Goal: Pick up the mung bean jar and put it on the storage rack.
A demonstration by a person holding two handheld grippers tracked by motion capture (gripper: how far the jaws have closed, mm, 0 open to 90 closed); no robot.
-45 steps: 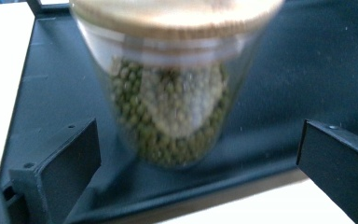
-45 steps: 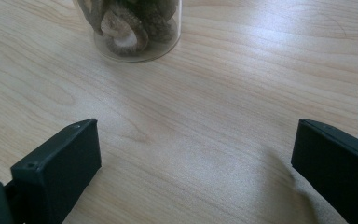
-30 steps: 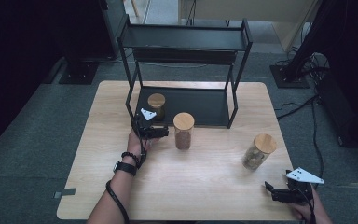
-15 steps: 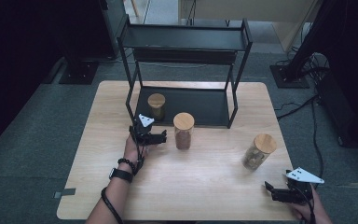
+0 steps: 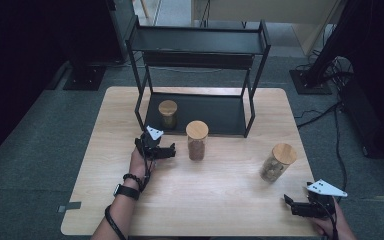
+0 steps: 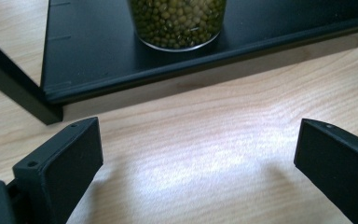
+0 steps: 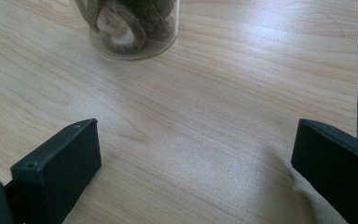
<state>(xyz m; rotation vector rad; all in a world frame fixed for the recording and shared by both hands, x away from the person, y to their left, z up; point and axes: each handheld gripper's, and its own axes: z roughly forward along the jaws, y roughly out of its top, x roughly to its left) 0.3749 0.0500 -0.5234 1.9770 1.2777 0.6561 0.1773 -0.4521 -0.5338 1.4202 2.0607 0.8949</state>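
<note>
Two released grippers low over the bench, jars beyond them.

The right gripper (image 5: 294, 204), jaws wide apart, sits at the near right corner. Further in, the left gripper (image 5: 164, 151), also released, rests just beside the brown jar (image 5: 197, 140); behind it the green-bean jar (image 5: 168, 114) stands on the rack's bottom shelf (image 5: 220, 112).

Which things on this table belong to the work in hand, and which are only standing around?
Belong to the work:
- left gripper, jaws open
- jar of green beans on the bottom shelf of the black rack
- jar with brown filling, next to the left gripper

Standing around:
- jar of dried pieces
- right gripper, jaws open
- table
</note>
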